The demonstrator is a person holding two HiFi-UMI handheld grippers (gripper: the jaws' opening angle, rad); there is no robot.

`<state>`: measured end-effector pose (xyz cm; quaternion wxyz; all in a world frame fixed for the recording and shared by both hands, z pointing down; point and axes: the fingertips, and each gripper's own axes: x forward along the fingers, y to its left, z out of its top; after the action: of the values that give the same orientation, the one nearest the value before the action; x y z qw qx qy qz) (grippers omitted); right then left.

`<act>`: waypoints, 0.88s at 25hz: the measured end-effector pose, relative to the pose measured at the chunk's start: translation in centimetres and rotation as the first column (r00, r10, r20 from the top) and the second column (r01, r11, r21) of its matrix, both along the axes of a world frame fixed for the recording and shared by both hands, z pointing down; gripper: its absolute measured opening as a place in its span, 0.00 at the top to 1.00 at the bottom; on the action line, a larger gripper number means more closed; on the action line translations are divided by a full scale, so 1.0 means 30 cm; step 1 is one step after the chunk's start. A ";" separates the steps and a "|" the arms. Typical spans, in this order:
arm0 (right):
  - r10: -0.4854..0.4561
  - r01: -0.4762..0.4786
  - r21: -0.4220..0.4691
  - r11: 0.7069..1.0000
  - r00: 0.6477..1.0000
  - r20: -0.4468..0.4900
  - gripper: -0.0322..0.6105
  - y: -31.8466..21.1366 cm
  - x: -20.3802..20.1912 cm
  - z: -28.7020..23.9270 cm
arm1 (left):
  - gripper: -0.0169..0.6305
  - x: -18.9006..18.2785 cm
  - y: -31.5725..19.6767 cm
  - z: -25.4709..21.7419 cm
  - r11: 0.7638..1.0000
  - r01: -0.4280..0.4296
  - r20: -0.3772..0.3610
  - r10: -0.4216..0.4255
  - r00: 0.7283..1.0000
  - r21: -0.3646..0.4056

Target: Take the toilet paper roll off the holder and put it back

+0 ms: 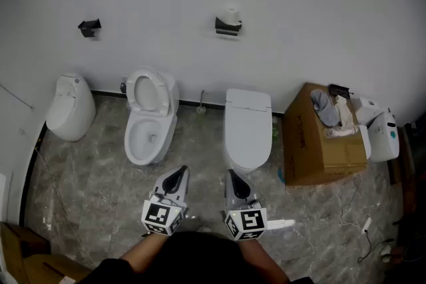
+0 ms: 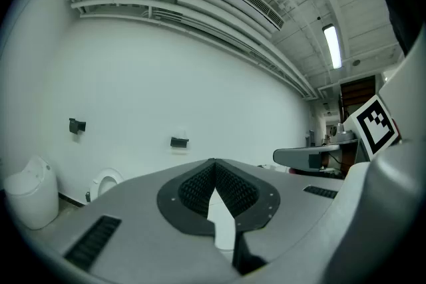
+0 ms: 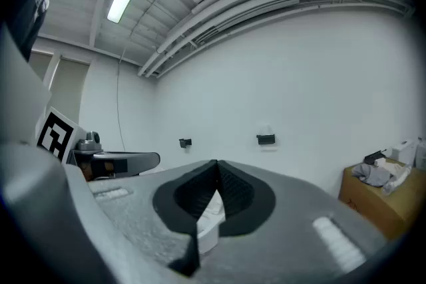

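Observation:
A white toilet paper roll [image 1: 231, 12] sits on a black wall holder [image 1: 228, 26], high on the white wall above the closed toilet. A second black holder [image 1: 89, 27] further left is bare. Both grippers hang low and near me, far from the wall. My left gripper [image 1: 180, 173] and right gripper [image 1: 233, 175] point towards the wall, jaws together with nothing between them. The left gripper view shows its tips [image 2: 214, 162] meeting below the holder [image 2: 178, 142]. In the right gripper view, the tips [image 3: 217, 163] meet left of the holder [image 3: 265, 139], with the roll [image 3: 265, 130] faint above it.
On the marble floor stand a white floor unit [image 1: 69, 107] at left, an open toilet [image 1: 150, 118] and a closed toilet [image 1: 247, 126]. A cardboard box [image 1: 316, 140] with rags on top and a white device [image 1: 382, 135] stand at right. Cables lie at lower right.

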<state>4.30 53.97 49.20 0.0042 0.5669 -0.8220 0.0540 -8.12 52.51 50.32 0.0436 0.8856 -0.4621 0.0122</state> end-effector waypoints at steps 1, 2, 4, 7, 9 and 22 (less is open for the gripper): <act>-0.003 0.003 -0.001 1.000 1.000 -0.001 0.96 0.007 0.007 0.005 | 0.95 0.011 0.010 0.002 1.000 -0.002 0.003 0.002 1.000 0.001; -0.005 0.005 -0.001 1.000 1.000 -0.001 0.96 0.015 0.016 0.011 | 0.95 0.022 0.020 0.003 1.000 -0.002 0.005 0.002 1.000 0.002; -0.008 0.008 0.001 1.000 1.000 0.002 0.96 0.026 0.038 0.018 | 0.95 0.039 0.034 0.006 1.000 0.000 0.004 0.000 1.000 0.003; -0.007 0.007 0.013 1.000 0.998 0.067 0.96 0.015 0.078 0.011 | 0.95 0.028 0.014 0.013 1.000 0.013 0.001 -0.013 1.000 -0.004; -0.008 0.007 0.006 1.000 0.992 0.125 0.95 0.001 0.094 0.010 | 0.95 -0.006 -0.012 0.021 1.000 0.026 0.011 -0.026 1.000 -0.012; -0.013 0.014 -0.020 1.000 0.999 0.034 0.95 -0.297 0.047 0.069 | 0.95 0.044 -0.315 0.088 0.998 -0.056 -0.027 0.055 0.998 -0.036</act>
<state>5.70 45.05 51.26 -0.0036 0.5604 -0.8251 0.0718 -6.79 43.06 52.97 0.0656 0.8973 -0.4364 0.0103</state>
